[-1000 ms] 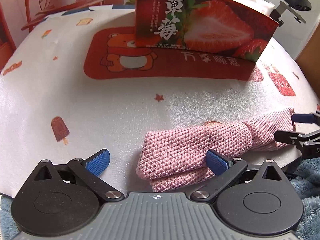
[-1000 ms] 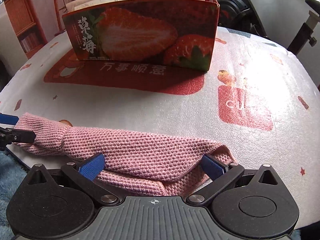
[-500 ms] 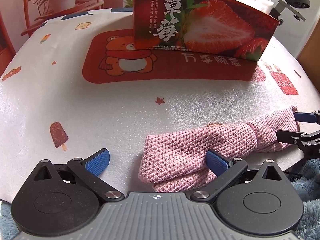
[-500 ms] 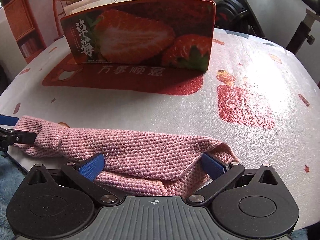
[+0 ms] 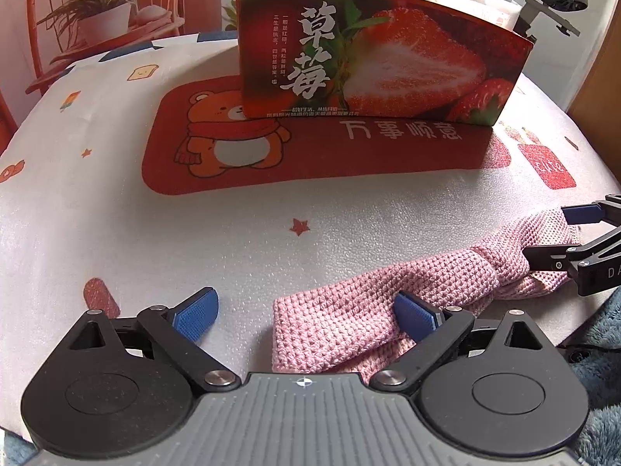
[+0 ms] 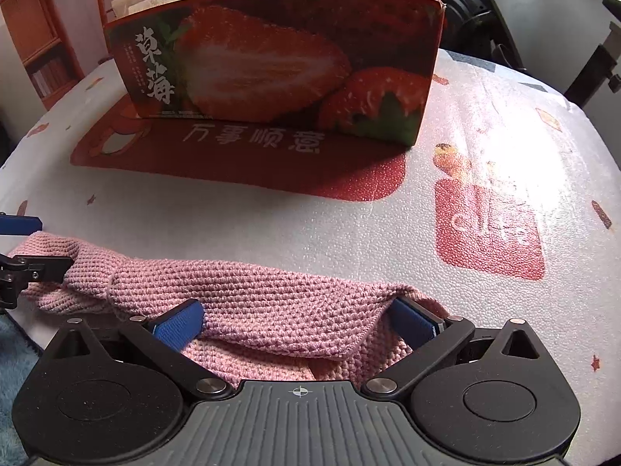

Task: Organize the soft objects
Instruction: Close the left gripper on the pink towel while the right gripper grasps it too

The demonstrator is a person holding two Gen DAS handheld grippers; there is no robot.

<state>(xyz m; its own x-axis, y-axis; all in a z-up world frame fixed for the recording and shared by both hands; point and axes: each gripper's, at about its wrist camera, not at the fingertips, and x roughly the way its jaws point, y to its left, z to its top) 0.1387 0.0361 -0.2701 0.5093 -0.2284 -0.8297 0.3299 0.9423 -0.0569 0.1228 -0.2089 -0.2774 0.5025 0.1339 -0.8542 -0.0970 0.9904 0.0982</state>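
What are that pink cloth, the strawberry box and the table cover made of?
Pink cloth: a soft knitted or waffle-weave fabric, matte, with visible loops. Strawberry box: printed cardboard, slightly glossy, with thin stiff walls. Table cover: probably foam or embossed plastic sheet, with a pebbled, glinting surface.

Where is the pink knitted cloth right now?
The pink knitted cloth lies along the table's near edge, in front of the strawberry box, between the open fingers of both the right gripper and left gripper.
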